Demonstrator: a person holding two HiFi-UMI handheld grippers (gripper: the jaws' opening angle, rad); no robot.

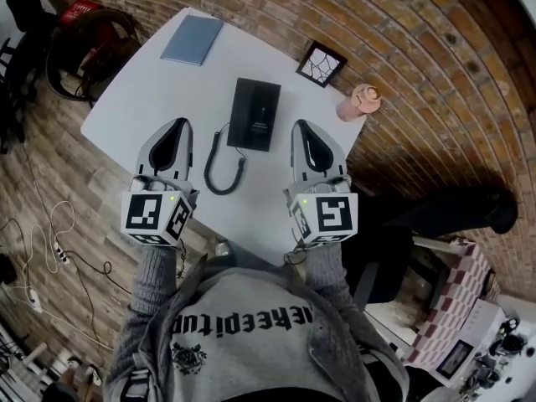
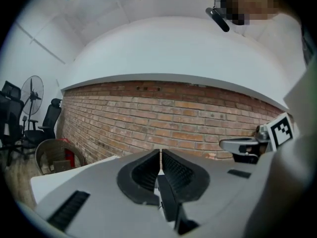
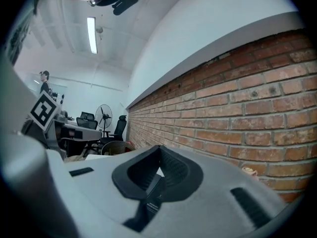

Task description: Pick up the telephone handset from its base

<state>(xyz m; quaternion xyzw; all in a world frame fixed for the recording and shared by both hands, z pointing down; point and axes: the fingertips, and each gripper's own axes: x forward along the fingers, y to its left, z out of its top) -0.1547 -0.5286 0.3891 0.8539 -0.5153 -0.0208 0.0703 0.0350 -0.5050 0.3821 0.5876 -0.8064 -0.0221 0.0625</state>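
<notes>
The black telephone [image 1: 255,113] lies in the middle of the white table [image 1: 151,90], its handset resting on the base and hard to tell apart from it. A black coiled cord [image 1: 219,164] loops from the telephone toward the near edge. My left gripper [image 1: 179,123] is shut and empty, to the left of the cord. My right gripper [image 1: 299,125], also shut and empty, is just right of the telephone. Both point level toward the brick wall. In the left gripper view the jaws [image 2: 161,151] meet; in the right gripper view they [image 3: 159,148] meet too. Neither view shows the telephone.
A blue notebook [image 1: 193,39] lies at the table's far left, a framed picture [image 1: 321,64] and a pink cup [image 1: 360,101] at the far right. A brick wall [image 2: 168,118] stands behind. A red and black chair [image 1: 92,44] is left; cables [image 1: 50,249] trail on the floor.
</notes>
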